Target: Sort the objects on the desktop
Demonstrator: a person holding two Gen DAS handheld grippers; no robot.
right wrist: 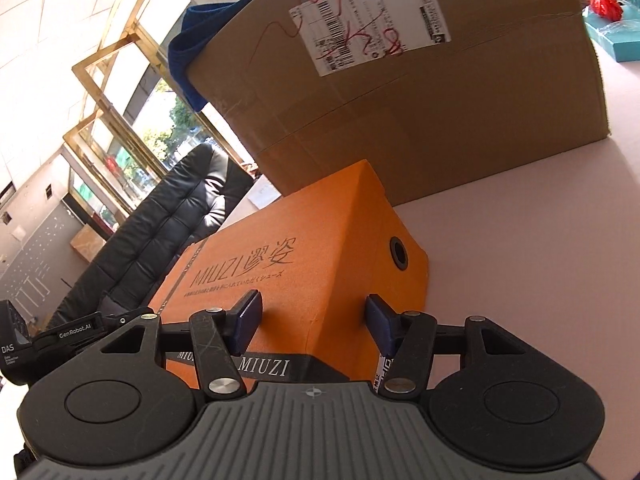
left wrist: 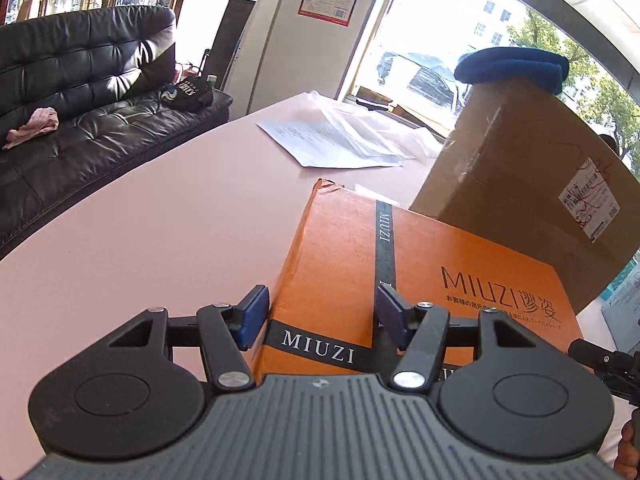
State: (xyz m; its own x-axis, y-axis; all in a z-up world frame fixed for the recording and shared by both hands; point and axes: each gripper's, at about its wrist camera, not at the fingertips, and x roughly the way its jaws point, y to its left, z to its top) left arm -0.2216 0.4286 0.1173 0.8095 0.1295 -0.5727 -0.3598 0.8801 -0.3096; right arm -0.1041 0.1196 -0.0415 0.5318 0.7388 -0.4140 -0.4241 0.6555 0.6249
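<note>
1. Left wrist view: left gripper (left wrist: 318, 316) straddles the orange box's (left wrist: 420, 260) near left corner, fingers apart.
2. Right gripper (right wrist: 314, 322) straddles its near right corner, also apart.
3. Box sits on the counter (left wrist: 160, 220), against the carton (left wrist: 520, 168).
4. Likely a two-gripper box grasp or release; which, I cannot tell.

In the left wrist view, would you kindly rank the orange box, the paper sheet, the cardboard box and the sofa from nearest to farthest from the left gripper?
1. Orange box: between the open fingers of the left gripper.
2. Cardboard box: just behind it, to the right.
3. Paper sheet: farther back on the table, centre.
4. Sofa: beyond the table, far left.
</note>
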